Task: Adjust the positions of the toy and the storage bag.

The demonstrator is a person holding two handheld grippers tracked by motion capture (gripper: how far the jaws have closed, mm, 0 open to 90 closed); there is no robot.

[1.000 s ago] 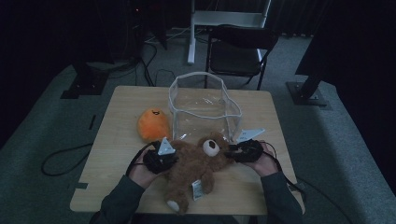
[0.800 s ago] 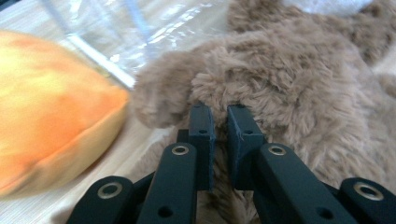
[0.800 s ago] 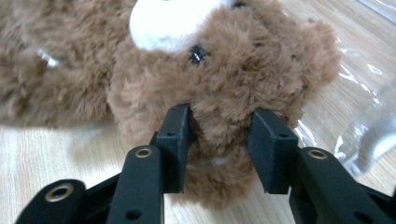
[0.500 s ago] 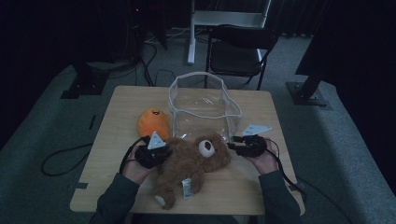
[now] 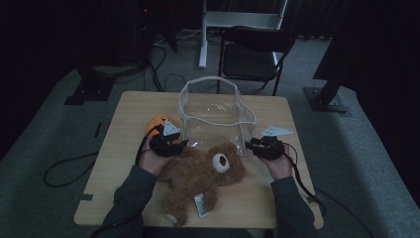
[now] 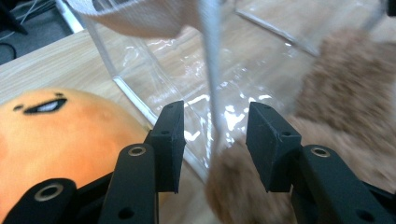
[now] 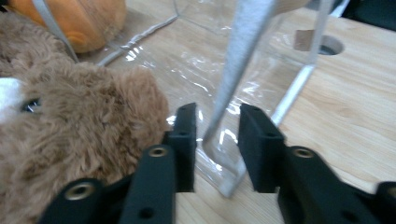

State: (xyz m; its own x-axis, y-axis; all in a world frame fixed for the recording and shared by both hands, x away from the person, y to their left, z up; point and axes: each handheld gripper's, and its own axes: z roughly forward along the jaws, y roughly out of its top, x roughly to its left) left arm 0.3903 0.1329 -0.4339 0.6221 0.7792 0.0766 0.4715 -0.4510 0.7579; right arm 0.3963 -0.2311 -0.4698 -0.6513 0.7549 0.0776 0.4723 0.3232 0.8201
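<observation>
On the table [image 5: 124,119], left to right: an orange plush [image 5: 157,122], then the left gripper [image 5: 174,147], its jaws just opened and grasping nothing, pointing at the clear bag's [image 5: 218,114] near-left corner. The brown teddy bear [image 5: 205,171] lies between both hands, just in front of the bag. The right gripper [image 5: 253,145], jaws just narrowing, straddles the bag's near-right edge without pinching it.

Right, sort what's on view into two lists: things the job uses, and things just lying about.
In use:
- clear bag
- teddy bear
- left gripper, jaws apart at the bag's corner
- right gripper, jaws around a bag edge

Lying about:
- orange plush
- black chair behind the table
</observation>
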